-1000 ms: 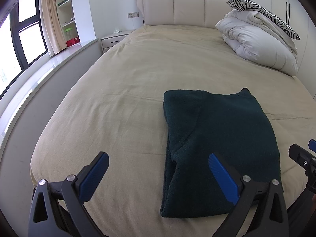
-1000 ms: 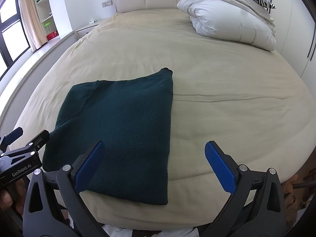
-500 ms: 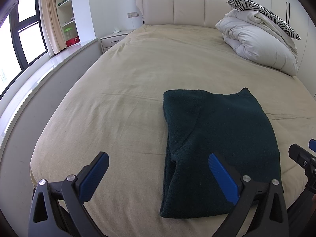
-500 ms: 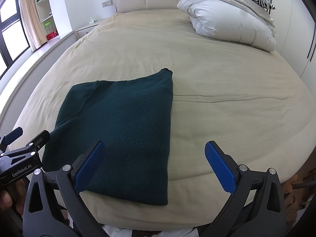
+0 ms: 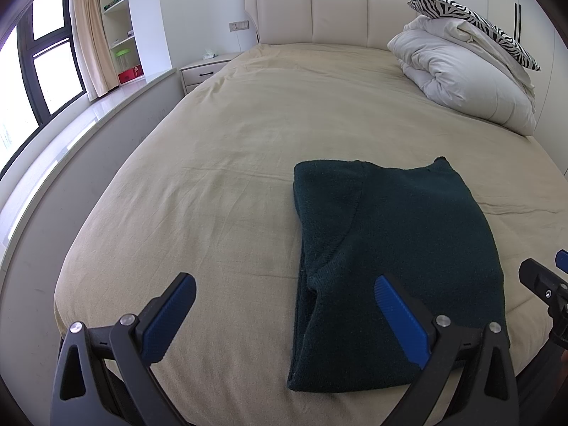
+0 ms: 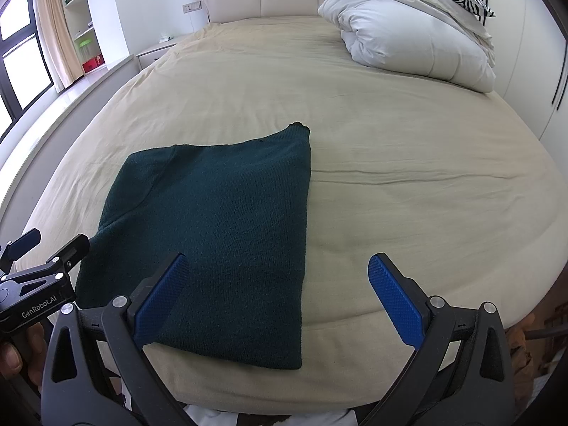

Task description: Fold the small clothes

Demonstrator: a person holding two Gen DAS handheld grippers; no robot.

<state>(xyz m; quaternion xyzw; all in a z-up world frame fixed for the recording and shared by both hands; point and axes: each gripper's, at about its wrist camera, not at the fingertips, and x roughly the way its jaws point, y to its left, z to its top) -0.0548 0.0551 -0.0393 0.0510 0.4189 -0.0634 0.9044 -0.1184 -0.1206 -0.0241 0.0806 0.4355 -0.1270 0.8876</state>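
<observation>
Beige bed [image 5: 248, 149], folded green sweater [image 5: 390, 248] (near edge)

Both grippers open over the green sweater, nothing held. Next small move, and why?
Probably lower both grippers to the near hem of the dark green sweater and pinch it. It lies flat, already folded lengthwise, on the bed. The left gripper and right gripper are open, empty, just short of that edge, so a crosswise fold looks next.
</observation>
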